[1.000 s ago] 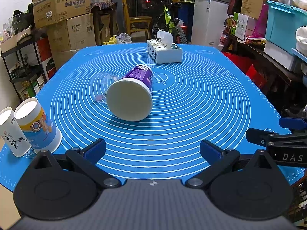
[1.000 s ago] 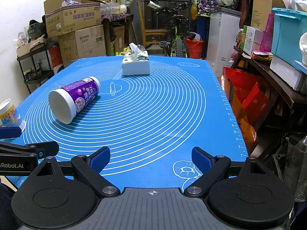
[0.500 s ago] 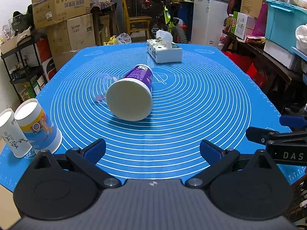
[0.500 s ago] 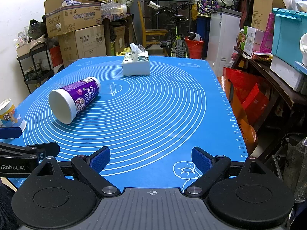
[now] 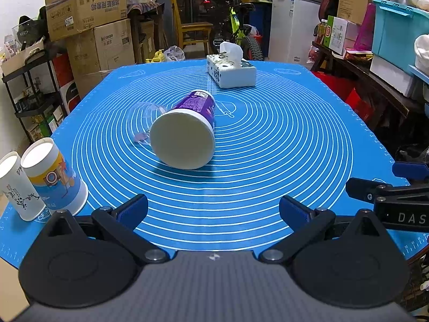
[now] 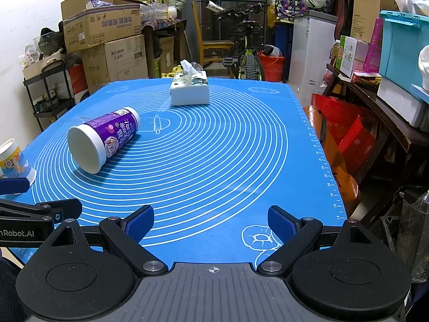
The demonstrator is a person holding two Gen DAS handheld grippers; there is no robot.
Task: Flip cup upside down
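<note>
A purple and white paper cup (image 5: 187, 128) lies on its side on the blue mat (image 5: 268, 161), its wide white end toward me; it also shows in the right wrist view (image 6: 104, 139). A clear plastic cup (image 5: 143, 119) lies on its side just left of it, touching or nearly so. My left gripper (image 5: 213, 209) is open and empty, low over the mat's near edge, well short of the cups. My right gripper (image 6: 210, 222) is open and empty, near the front right of the mat, far right of the cups.
Two paper cups stand upside down at the mat's near left corner: a yellow and blue one (image 5: 55, 177) and a white one (image 5: 18, 187). A tissue box (image 5: 230, 71) sits at the far end. Stacked boxes (image 5: 88, 13), shelves and a bicycle surround the table.
</note>
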